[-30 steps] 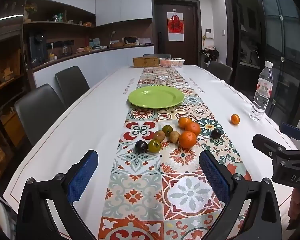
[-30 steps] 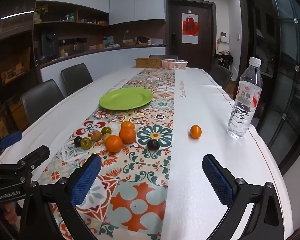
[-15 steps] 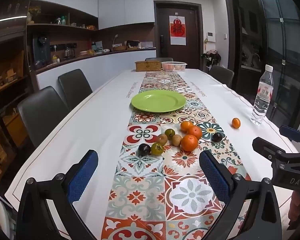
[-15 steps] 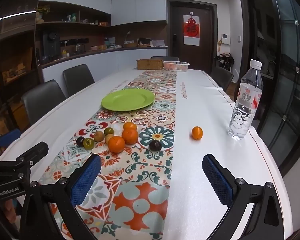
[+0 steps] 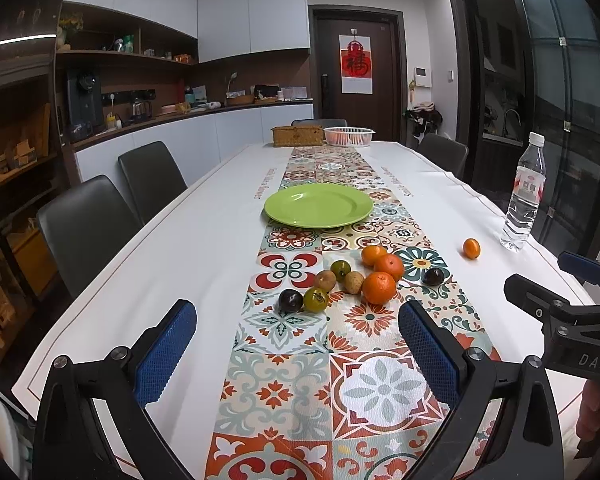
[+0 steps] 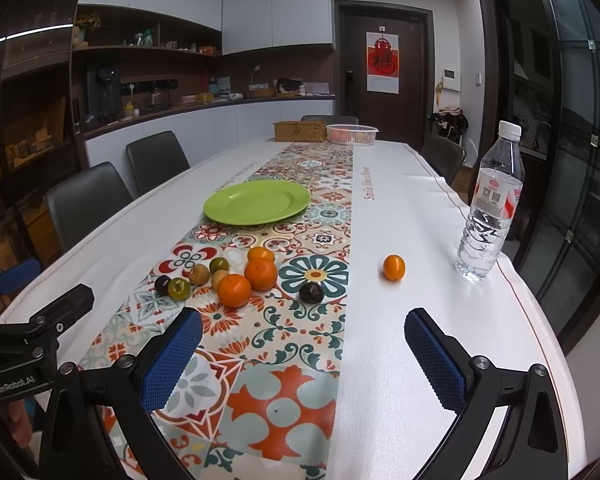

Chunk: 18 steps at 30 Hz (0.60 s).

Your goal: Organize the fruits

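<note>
Orange, green and dark fruits (image 5: 342, 280) sit clustered on the patterned runner (image 5: 300, 380), near the green plate (image 5: 318, 205); one small orange (image 6: 393, 267) lies apart on the white counter (image 6: 400, 220). Your left gripper (image 5: 296, 344) and right gripper (image 6: 302, 354) hover with jaws spread, empty.

I see long white worktop (image 5: 204, 240), patterned tile runner (image 5: 300, 344) down its middle. On runner: green plate (image 5: 318, 205), empty, then cluster of fruits (image 5: 340, 280) nearer me. Lone orange (image 6: 393, 267) on white cloth right of runner; water bottle (image 6: 488, 208) upright near right edge. Woven box (image 5: 298, 136) and white basket (image 5: 349, 136) at far end.
</note>
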Each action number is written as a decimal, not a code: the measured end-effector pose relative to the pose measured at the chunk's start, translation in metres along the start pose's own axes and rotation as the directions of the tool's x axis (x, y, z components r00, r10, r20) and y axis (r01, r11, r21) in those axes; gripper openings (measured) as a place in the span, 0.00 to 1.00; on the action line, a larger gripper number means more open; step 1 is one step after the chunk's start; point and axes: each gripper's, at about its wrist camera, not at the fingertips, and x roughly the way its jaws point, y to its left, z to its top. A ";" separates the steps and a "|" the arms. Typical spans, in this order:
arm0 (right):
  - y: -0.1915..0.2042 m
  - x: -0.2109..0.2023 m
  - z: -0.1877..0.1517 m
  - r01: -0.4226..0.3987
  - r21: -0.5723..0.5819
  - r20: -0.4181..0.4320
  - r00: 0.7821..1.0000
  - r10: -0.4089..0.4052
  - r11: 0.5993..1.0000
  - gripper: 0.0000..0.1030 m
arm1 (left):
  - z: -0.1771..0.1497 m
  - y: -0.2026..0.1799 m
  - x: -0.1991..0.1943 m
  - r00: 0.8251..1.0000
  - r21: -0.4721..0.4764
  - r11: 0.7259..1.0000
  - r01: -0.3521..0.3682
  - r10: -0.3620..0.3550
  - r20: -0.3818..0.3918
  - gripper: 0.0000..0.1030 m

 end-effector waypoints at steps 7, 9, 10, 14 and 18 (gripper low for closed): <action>0.000 -0.001 0.001 0.000 0.000 0.002 1.000 0.000 1.000 0.99 | 0.002 0.001 -0.004 1.000 -0.001 1.000 -0.001 0.001 0.008 1.00; 0.000 -0.001 0.000 0.000 0.000 0.003 1.000 0.000 1.000 0.99 | 0.002 0.000 -0.004 1.000 -0.001 1.000 0.000 0.000 0.010 1.00; 0.000 -0.001 0.000 0.000 0.000 0.003 1.000 0.000 1.000 0.99 | 0.002 0.001 -0.005 1.000 -0.001 1.000 0.000 0.000 0.012 1.00; 0.001 -0.005 0.004 0.000 -0.001 0.005 1.000 0.000 1.000 0.99 | 0.001 0.002 -0.006 1.000 -0.002 1.000 -0.001 0.001 0.017 1.00; 0.002 -0.005 0.004 0.000 -0.001 0.006 1.000 0.000 1.000 0.99 | 0.002 0.002 -0.007 1.000 -0.002 1.000 -0.001 0.001 0.017 1.00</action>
